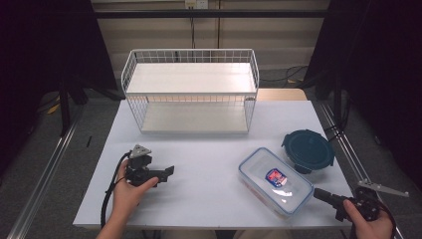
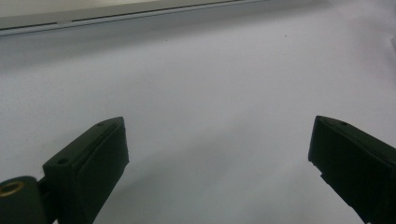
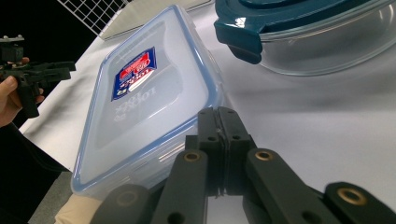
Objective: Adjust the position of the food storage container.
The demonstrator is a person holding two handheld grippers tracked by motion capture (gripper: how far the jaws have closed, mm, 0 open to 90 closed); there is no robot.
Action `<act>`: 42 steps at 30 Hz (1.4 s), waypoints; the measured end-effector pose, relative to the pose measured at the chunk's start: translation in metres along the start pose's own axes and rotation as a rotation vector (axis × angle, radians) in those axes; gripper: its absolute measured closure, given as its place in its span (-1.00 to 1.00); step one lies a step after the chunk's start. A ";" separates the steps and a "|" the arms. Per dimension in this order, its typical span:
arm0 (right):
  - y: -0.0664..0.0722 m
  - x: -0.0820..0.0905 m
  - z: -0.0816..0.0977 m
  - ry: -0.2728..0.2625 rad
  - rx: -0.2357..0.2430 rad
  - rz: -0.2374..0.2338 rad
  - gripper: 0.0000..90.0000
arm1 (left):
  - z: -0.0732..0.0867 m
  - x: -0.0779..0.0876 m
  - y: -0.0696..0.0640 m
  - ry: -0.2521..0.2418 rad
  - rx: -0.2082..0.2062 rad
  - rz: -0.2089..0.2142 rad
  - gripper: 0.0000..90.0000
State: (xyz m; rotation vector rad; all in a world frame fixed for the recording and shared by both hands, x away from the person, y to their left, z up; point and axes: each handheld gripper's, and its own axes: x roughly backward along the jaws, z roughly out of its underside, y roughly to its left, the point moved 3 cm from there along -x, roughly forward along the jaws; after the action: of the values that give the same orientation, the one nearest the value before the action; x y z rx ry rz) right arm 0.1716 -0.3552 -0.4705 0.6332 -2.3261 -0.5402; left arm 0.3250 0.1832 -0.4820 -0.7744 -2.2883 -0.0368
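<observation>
Fingers on my left gripper [image 2: 219, 158] stand wide apart over bare white bench [image 2: 210, 93], holding nothing. On my right gripper [image 3: 218, 126] the fingers are pressed flat together, empty, their tips just beside the near corner of a clear rectangular box [image 3: 149, 93] with a blue-rimmed lid and a red and blue label. From the high view that box [image 1: 275, 180] lies slanted at the bench's right front, and a round glass container [image 1: 308, 150] with a dark teal lid sits just behind it. Further back, mid-bench, stands a white wire rack [image 1: 191, 89] with two shelves.
</observation>
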 end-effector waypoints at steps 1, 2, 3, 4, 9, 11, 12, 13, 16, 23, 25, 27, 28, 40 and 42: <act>0.000 0.000 0.000 -0.004 -0.001 -0.005 0.99 | 0.000 0.000 0.000 0.001 0.001 0.004 -0.89; 0.001 0.000 0.000 -0.005 0.002 -0.005 1.00 | 0.000 -0.001 -0.001 -0.005 0.007 -0.001 -0.89; 0.001 0.000 0.000 0.000 0.001 0.005 1.00 | 0.000 -0.001 -0.001 -0.004 0.005 0.002 -0.89; 0.001 0.000 0.000 0.000 0.001 0.007 1.00 | 0.000 -0.001 -0.001 -0.004 0.005 0.005 -0.89; 0.001 -0.002 0.000 -0.010 -0.003 0.016 1.00 | -0.001 -0.001 -0.001 -0.007 0.009 0.006 -0.89; 0.000 -0.003 -0.001 -0.018 0.006 0.024 1.00 | -0.001 -0.001 -0.001 -0.012 0.015 0.003 -0.89; 0.000 -0.003 -0.002 -0.018 0.004 0.030 1.00 | -0.001 -0.002 -0.001 -0.012 0.016 0.002 -0.89; 0.000 -0.004 -0.002 -0.016 0.003 0.032 1.00 | -0.001 -0.001 -0.001 -0.012 0.015 0.001 -0.89; 0.000 -0.006 -0.003 -0.018 -0.003 0.032 1.00 | -0.001 -0.001 -0.001 -0.010 0.013 0.003 -0.89; 0.003 -0.003 -0.001 -0.015 0.000 0.026 1.00 | -0.001 0.002 0.001 -0.011 0.009 0.001 -0.89; 0.003 -0.002 0.002 0.000 -0.003 0.014 1.00 | -0.001 0.002 0.002 -0.011 0.008 -0.002 -0.89; 0.004 -0.001 0.003 0.010 -0.005 0.001 1.00 | -0.002 0.001 0.001 -0.014 0.017 0.004 -0.89; 0.003 -0.001 0.004 0.013 0.003 0.008 1.00 | -0.002 0.000 0.000 -0.018 0.023 0.006 -0.89; 0.007 -0.001 0.006 0.027 -0.006 0.003 1.00 | -0.001 0.004 0.001 -0.022 0.016 -0.002 -0.89; 0.006 -0.002 0.006 0.031 -0.006 0.008 1.00 | -0.001 0.003 0.001 -0.016 0.013 0.000 -0.89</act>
State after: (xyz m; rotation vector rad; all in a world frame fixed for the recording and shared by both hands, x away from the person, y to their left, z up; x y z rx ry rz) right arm 0.1672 -0.3483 -0.4724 0.6255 -2.2962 -0.5294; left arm 0.3247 0.1853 -0.4792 -0.7705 -2.3018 -0.0157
